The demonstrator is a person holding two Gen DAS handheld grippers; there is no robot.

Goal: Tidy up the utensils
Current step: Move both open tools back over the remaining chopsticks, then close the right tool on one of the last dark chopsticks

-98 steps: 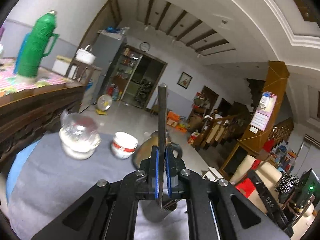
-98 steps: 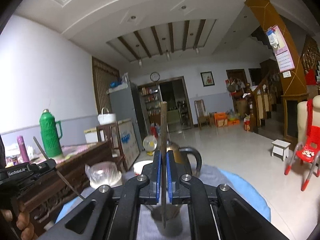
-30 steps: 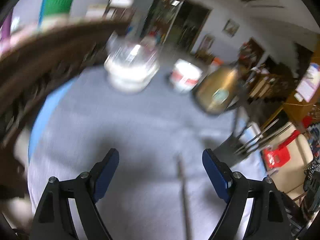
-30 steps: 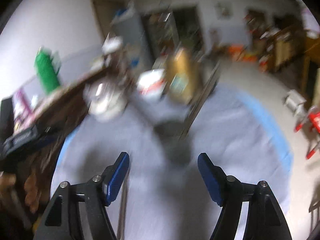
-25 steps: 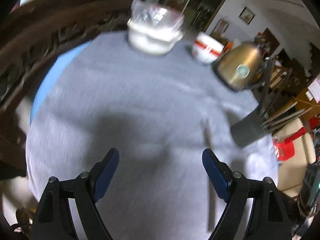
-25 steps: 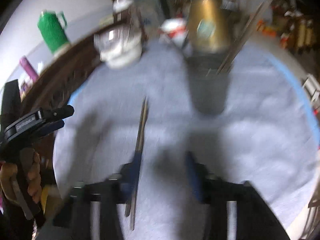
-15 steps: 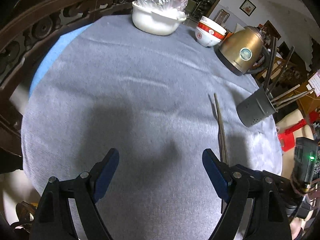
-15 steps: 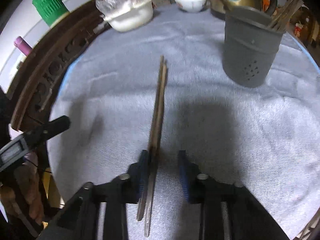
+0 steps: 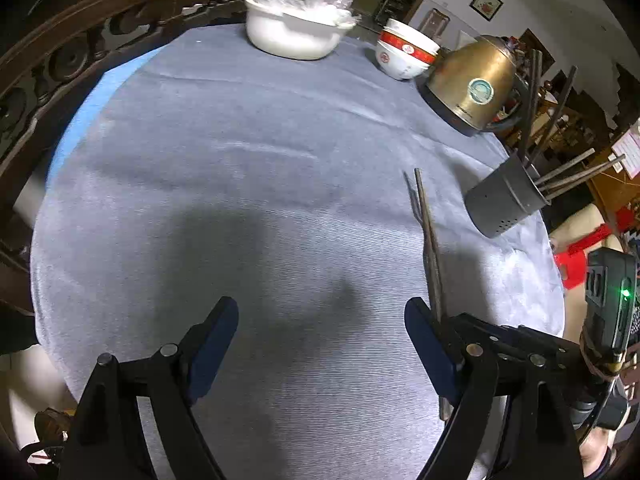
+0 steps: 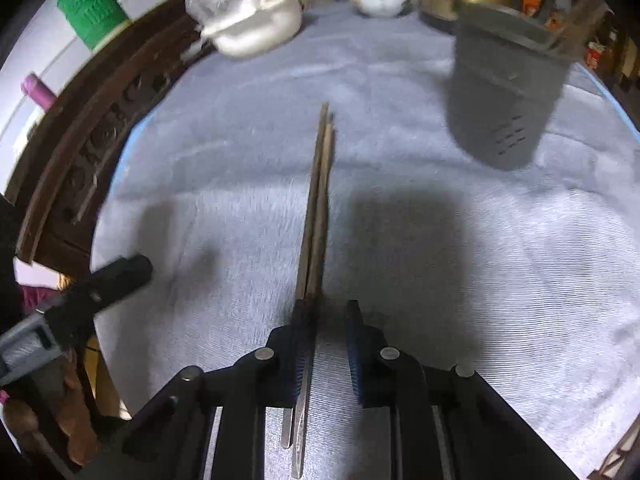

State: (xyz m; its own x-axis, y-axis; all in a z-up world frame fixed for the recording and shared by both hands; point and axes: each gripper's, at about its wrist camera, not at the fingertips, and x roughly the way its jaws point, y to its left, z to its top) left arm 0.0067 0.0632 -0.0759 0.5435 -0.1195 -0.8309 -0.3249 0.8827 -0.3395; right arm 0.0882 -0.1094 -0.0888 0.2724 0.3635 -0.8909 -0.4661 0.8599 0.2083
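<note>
Chopsticks (image 10: 318,200), a pair, lie flat on the grey tablecloth (image 9: 240,200) with their near ends between the narrowing jaws of the right gripper (image 10: 327,320). They sit against the left pad; the right pad looks a bit clear of them. Left gripper (image 9: 320,320) is spread wide over bare cloth, nothing in it. The grey perforated utensil holder (image 10: 508,92), with more chopsticks in it, stands further back on the right, near the brass kettle (image 9: 472,80).
</note>
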